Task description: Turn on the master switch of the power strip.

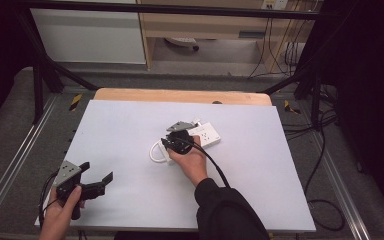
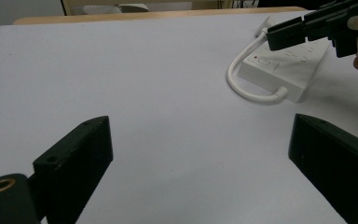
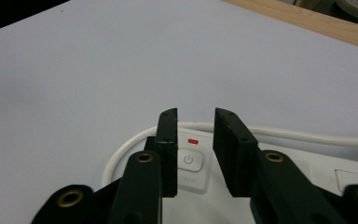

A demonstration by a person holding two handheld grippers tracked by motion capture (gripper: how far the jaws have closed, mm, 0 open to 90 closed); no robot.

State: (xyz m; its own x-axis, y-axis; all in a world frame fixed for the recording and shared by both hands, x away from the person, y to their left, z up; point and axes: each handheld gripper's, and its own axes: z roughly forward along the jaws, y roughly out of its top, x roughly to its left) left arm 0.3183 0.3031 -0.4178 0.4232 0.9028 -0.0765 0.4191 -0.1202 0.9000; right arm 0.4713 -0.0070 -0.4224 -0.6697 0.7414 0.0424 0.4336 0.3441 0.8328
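My left gripper (image 1: 96,181) near table (image 1: 130,200) edge, jaws wide apart, nothing between. Mid-table: my right gripper (image 3: 195,154), jaws slightly parted, over the power strip (image 1: 206,135) switch (image 3: 189,162); 1 red light (image 3: 193,140) lit, cord (image 1: 155,152) looped behind.

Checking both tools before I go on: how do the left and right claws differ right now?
The left claw hangs over bare table near the front-left corner, jaws spread wide; the right claw sits over the white power strip mid-table, jaws only slightly apart, framing its power button. The left tilts level, the right points down. Both are black, hand-held, gripping nothing.
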